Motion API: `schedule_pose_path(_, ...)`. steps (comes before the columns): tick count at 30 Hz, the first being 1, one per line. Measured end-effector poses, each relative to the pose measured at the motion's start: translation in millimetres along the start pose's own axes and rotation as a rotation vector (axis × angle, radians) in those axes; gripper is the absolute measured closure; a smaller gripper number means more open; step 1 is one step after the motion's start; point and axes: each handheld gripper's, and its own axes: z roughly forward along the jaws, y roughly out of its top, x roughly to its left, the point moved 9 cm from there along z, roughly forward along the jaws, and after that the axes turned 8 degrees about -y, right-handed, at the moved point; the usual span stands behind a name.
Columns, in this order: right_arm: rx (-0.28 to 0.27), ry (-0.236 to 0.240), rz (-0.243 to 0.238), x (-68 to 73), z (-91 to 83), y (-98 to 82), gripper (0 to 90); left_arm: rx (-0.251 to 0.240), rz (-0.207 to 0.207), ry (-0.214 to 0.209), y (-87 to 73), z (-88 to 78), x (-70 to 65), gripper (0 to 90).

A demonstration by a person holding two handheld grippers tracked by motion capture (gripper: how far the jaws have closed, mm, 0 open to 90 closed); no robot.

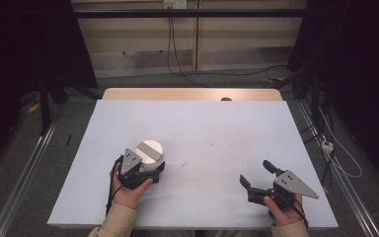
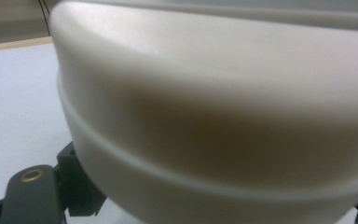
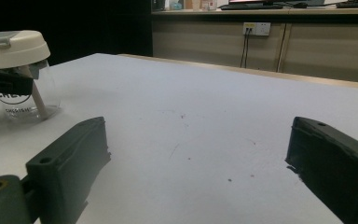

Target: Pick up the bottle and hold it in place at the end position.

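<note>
Cup [image 1: 150, 154] with white lid and clear body, upright on the left part of my desk [image 1: 217, 128]. My left tool [image 1: 148, 173] pinches it just under the lid, jaws on either side. My right tool [image 1: 257, 178] rests well apart at the right, jaws spread with nothing between them.

From above, the left gripper [image 1: 145, 170] covers the near side of the cup [image 1: 150, 153], so where its jaws meet the cup is hidden. Up close the cup's white lid [image 2: 214, 93] is blurred and cut off at the right edge.
</note>
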Motion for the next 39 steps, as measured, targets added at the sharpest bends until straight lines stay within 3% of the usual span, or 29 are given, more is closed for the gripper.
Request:
schedule_pose_path(9, -0.005, 0.001, -0.005, 0.0, -0.2, 0.6, 4.8, -0.010, 0.006, -0.010, 0.7, -0.1, 0.1, 17.3)
schedule_pose_path(14, -0.008, 0.002, -0.008, -0.1, -0.4, 1.0, 4.8, -0.041, -0.007, -0.039, 4.9, 0.3, -2.8, 17.7)
schedule_pose_path(19, -0.010, 0.004, -0.003, 0.4, -0.5, 1.6, 4.8, -0.069, -0.040, -0.047, 10.3, 2.5, -0.1, 18.1)
schedule_pose_path(22, -0.011, 0.004, -0.004, 0.4, -0.5, 1.8, 4.8, -0.074, -0.037, -0.045, 13.7, 5.7, 1.0, 18.3)
schedule_pose_path(31, -0.013, 0.004, -0.007, -1.0, -0.9, 2.0, 4.8, -0.080, -0.007, -0.062, 25.1, 12.5, -0.9, 18.5)
schedule_pose_path(36, -0.013, 0.004, -0.008, -1.2, -0.7, 1.9, 4.8, -0.080, 0.037, -0.084, 33.6, 11.4, -10.1, 18.5)
schedule_pose_path(39, -0.013, 0.003, -0.006, -1.1, -1.1, 2.2, 4.8, -0.066, 0.040, -0.108, 34.4, 12.7, -15.1, 18.5)
